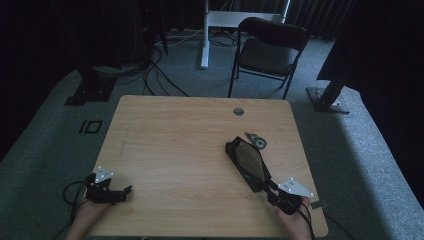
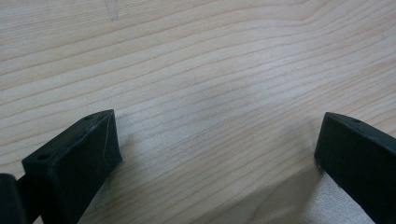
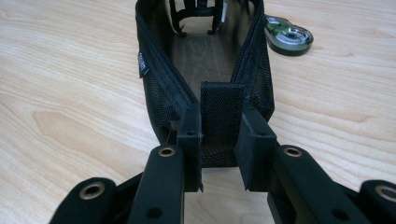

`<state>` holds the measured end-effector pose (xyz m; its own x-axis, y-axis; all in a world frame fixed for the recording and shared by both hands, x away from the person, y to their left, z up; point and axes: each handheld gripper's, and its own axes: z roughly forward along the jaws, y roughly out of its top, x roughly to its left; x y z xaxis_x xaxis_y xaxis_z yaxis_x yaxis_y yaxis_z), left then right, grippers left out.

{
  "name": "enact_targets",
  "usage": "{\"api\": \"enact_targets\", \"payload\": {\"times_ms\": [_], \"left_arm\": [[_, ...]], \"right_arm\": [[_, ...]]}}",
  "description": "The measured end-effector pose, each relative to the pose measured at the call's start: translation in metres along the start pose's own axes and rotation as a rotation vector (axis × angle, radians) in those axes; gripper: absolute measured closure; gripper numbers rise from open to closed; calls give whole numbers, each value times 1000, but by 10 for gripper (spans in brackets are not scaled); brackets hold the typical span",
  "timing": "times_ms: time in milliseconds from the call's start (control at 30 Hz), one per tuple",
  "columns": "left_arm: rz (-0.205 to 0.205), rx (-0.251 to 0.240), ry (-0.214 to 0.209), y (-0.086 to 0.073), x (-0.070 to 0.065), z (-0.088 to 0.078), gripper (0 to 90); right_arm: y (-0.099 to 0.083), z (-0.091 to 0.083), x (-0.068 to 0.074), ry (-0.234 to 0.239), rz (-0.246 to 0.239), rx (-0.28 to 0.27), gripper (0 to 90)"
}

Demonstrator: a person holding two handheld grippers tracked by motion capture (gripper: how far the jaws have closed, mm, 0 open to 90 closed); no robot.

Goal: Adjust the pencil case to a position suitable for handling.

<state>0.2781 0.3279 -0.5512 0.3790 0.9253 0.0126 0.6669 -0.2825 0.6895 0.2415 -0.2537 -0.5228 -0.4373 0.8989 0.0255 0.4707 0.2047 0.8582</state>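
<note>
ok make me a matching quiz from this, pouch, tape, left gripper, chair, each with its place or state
Things:
1. pouch
2. tape
3. left gripper
4. chair

Places or states:
A. open over bare table
B. on the floor past the table's far edge
C. end tab pinched by the right gripper
D. flat on the table beside the pouch's far end

Pairs: 1-C, 2-D, 3-A, 4-B
</note>
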Motion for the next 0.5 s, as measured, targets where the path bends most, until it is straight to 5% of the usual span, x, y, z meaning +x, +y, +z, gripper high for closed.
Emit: {"api": "enact_targets", "payload": {"times_ms": [167, 500], "left_arm": [[-1, 0, 0, 0, 0, 0, 1], [0, 0, 0, 0, 0, 0, 0]], "right_arm": [[0, -2, -3, -2, 12, -11, 719], [6, -14, -12, 16, 31, -64, 553]]}}
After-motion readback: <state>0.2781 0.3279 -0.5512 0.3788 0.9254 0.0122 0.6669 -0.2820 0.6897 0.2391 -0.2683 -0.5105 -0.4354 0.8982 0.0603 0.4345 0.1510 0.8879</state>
